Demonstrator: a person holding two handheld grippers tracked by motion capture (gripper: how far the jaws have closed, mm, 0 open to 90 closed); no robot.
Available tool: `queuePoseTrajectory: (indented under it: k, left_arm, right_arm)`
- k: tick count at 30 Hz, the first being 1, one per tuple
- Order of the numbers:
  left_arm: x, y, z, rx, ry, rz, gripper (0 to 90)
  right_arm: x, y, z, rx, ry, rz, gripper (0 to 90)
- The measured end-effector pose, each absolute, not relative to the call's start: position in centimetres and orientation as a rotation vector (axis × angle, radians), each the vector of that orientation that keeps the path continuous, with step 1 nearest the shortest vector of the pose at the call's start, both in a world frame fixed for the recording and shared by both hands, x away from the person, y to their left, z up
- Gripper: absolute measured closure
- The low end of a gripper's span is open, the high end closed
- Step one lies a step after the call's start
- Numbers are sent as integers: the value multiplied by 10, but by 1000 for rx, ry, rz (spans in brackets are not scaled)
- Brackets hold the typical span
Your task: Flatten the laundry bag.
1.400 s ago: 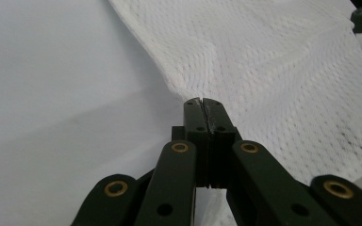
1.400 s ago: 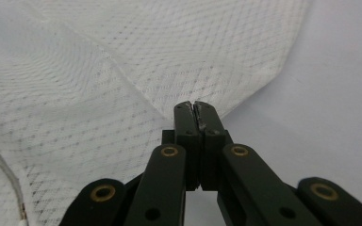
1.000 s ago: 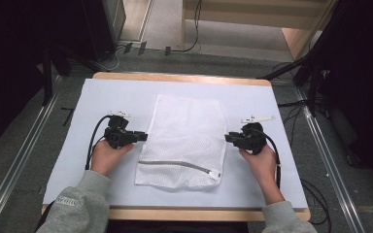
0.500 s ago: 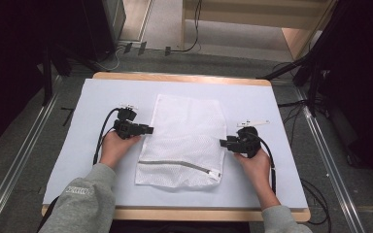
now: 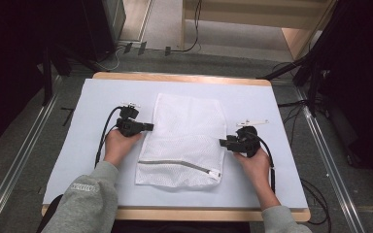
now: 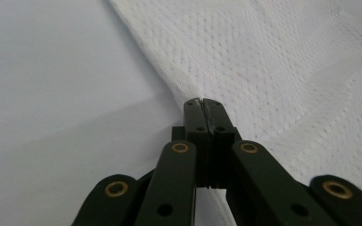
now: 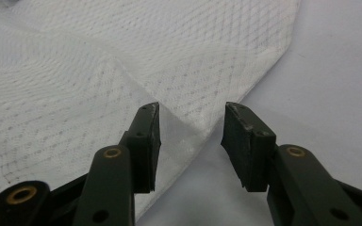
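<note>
Left gripper (image 6: 202, 101) has its jaws pressed right together, having just closed, and they pinch the left edge of the mesh bag (image 6: 283, 70), the fabric puckering up into the tips. In the high view that left gripper (image 5: 148, 127) sits at the bag (image 5: 184, 141) about halfway along its left side, hand (image 5: 119, 145) behind it, grey sleeve (image 5: 85, 204) coming in from the bottom, black cable (image 5: 104, 133) looping back beside the wrist. Over on the other side, the right gripper (image 7: 191, 127) has its jaws standing apart, and the bag's right edge (image 7: 188, 127) runs into the gap between them; the left pad sits against the mesh, the right pad clear of it over bare mat, so no grip there. From above, the right gripper (image 5: 223, 142) is at the bag's right edge, lower down than the left one, with its hand (image 5: 255, 162) trailing toward the table's front. The bag lies flat in the middle of the mat (image 5: 272, 102), white mesh, a zipper (image 5: 175, 165) running across near its front end with the pull (image 5: 216, 174) at the right. Nothing stands between the grippers and the bag. A small pale strip (image 5: 252, 121) lies on the mat just beyond the right gripper. The pale blue mat covers a wooden table (image 5: 184, 77). Beyond it, a grey floor (image 5: 213, 58) with cables (image 5: 194, 29), dark gear on both sides, metal rails (image 5: 19, 165) flanking the table.
</note>
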State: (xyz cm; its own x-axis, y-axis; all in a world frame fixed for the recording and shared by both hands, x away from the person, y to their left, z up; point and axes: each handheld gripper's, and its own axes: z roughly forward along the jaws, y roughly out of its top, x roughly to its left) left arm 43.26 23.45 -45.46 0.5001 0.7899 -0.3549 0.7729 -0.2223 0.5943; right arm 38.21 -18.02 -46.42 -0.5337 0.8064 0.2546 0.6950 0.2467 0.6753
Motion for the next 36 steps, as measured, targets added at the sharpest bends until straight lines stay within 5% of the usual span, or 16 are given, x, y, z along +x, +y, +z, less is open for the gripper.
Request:
queuePoseTrajectory:
  k: [28, 30, 34, 36]
  left_arm:
    - [417, 279, -455, 1985, 1408, 60, 900]
    - [418, 279, -455, 1979, 1404, 52, 900]
    - [419, 277, -456, 1971, 1396, 48, 900]
    - [421, 275, -456, 1975, 1386, 54, 900]
  right_arm:
    - [391, -137, -467, 1325, 2456, 1170, 574]
    - [393, -132, -469, 1314, 2462, 1151, 621]
    - [396, -124, -470, 1275, 2463, 1070, 879]
    - [399, -123, -470, 1274, 2468, 1056, 900]
